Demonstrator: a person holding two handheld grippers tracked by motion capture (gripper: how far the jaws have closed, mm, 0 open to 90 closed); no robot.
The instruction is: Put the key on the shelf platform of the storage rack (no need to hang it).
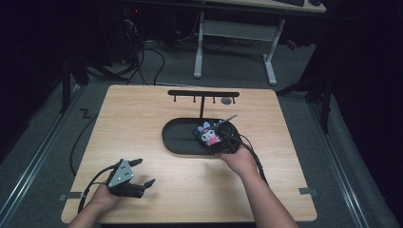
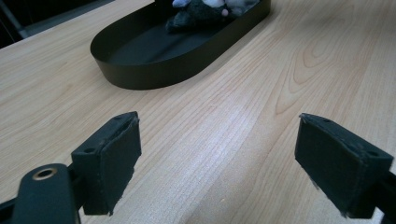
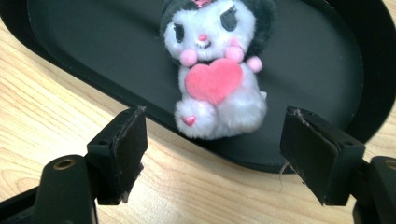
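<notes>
Looking along our right gripper [image 3: 212, 154], we see its jaws standing open and empty, the small white plush toy with a pink heart [image 3: 215, 74] lying in the black oval metal tray [image 3: 327, 60]; pulling back carelessly could snag its foot over the rim. Our left gripper [image 1: 138, 175] rests open on the light wooden table [image 1: 142, 118]

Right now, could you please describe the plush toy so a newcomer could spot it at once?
On the wooden table lies a black oval tray. At its right end sits the plush toy: white and fluffy, with a dark hood and a pink heart on its chest, unlike the dark things around it.
</notes>
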